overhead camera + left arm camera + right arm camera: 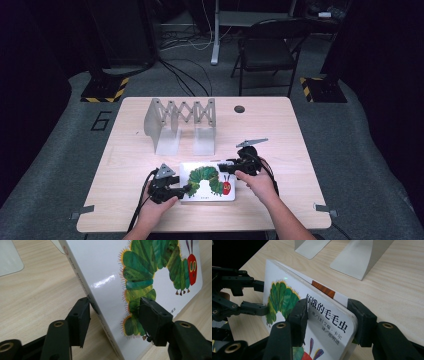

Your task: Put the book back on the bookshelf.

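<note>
Two grippers hold one white picture book (207,181) with a green caterpillar on its cover, at the near middle of the wooden surface (125,150). The left gripper (186,190) has its jaws closed on the book's left edge, the right gripper (223,166) pinches the upper right corner. Whether the book rests flat or is slightly lifted is unclear from above. Behind it stands a grey accordion book rack (181,124).
</note>
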Tool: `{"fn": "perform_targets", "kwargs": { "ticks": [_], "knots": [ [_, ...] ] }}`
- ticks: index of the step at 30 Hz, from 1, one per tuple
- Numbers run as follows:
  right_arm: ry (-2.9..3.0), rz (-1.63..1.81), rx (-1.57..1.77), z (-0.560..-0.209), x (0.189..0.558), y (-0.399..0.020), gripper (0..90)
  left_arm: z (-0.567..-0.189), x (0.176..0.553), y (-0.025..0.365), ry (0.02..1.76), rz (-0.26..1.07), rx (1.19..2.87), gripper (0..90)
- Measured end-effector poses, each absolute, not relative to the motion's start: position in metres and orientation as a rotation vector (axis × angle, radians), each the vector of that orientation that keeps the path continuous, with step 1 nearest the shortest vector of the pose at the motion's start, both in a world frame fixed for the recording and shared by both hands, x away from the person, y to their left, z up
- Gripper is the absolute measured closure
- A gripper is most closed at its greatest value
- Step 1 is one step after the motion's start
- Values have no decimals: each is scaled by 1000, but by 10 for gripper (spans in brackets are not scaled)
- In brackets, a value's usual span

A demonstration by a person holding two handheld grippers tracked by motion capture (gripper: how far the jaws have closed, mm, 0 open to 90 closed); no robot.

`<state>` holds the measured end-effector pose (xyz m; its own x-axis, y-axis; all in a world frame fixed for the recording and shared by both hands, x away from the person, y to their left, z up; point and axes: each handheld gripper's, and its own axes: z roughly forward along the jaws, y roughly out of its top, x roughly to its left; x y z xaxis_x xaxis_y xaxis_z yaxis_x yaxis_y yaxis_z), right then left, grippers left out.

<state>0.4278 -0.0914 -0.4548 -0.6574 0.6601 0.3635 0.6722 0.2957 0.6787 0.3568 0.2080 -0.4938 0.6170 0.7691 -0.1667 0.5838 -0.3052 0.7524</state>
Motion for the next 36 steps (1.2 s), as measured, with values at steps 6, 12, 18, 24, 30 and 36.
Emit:
{"fn": "perform_targets", "kwargs": {
  "ticks": [6, 12, 18, 24, 30, 36],
  "knots": [
    [-2526, -1349, -1277, -450, 426, -89, 530, -489, 356, 211, 1067, 312, 2012, 494],
    [-2558, -1365, -1261, -443, 422, -83, 530, -484, 354, 213, 1065, 365, 2019, 520],
    [-2572, -1382, -1242, -438, 420, -80, 526, -481, 353, 214, 1063, 424, 2010, 540],
    [-2576, -1395, -1245, -436, 420, -79, 506, -479, 351, 214, 1045, 450, 2017, 564],
    [-2580, -1398, -1239, -433, 417, -79, 483, -476, 348, 212, 1020, 495, 2047, 583],
    [-2623, -1380, -1216, -431, 411, -77, 462, -476, 343, 212, 1006, 501, 2049, 596]
  ]
}}
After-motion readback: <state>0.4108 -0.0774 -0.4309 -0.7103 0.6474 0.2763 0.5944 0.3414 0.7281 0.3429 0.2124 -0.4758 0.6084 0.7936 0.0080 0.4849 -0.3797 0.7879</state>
